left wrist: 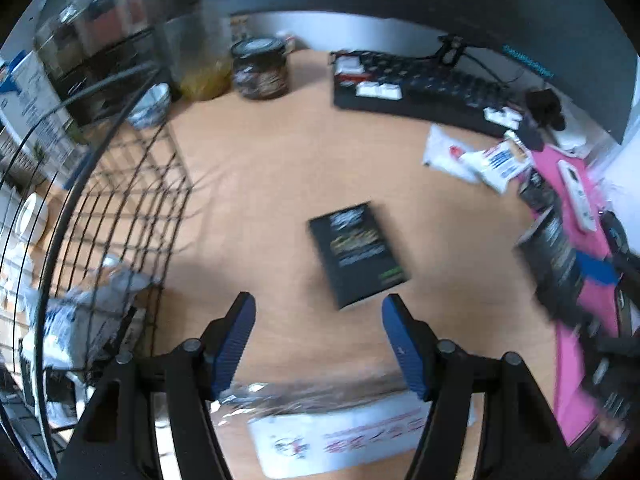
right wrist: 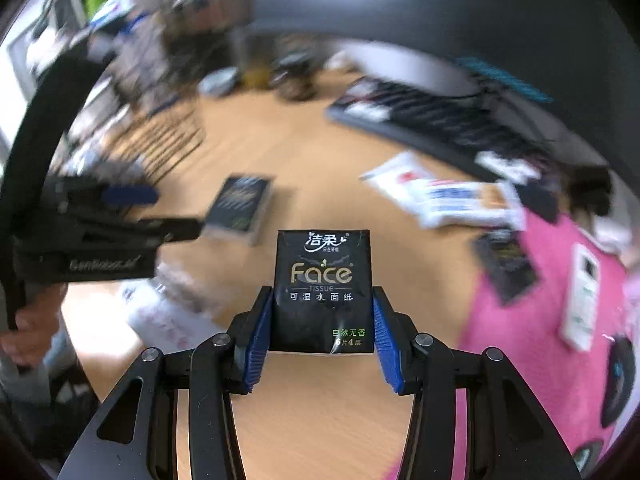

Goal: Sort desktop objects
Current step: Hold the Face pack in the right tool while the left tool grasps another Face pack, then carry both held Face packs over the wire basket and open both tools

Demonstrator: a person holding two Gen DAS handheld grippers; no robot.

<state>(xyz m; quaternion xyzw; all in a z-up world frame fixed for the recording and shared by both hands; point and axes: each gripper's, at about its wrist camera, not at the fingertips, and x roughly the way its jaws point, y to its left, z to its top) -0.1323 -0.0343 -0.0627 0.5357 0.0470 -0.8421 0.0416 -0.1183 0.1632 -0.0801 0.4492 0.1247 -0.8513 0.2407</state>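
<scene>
Black tissue pack (right wrist: 323, 292) clamped between right fingers (right wrist: 386, 344); left fingers (left wrist: 240, 340) spread, empty.

Black angular linkage arms on both grippers, round silver pivot screws, ribbed blue pads (right wrist: 385, 338) lining the jaws, pale lettering on the left gripper (right wrist: 120, 216) (too blurred to read), bare-skinned hand (right wrist: 22, 330).

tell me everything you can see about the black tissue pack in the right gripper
The tissue pack is a small black soft-wrapped packet, glossy like plastic film, printed with "Face TISSUE" in gold, white Chinese text and a green line near the bottom. It stands upright, label toward the camera, lifted above the wooden desk. The right gripper is shut on its lower sides, blue pads pressing both edges. Nothing else touches it.
</scene>
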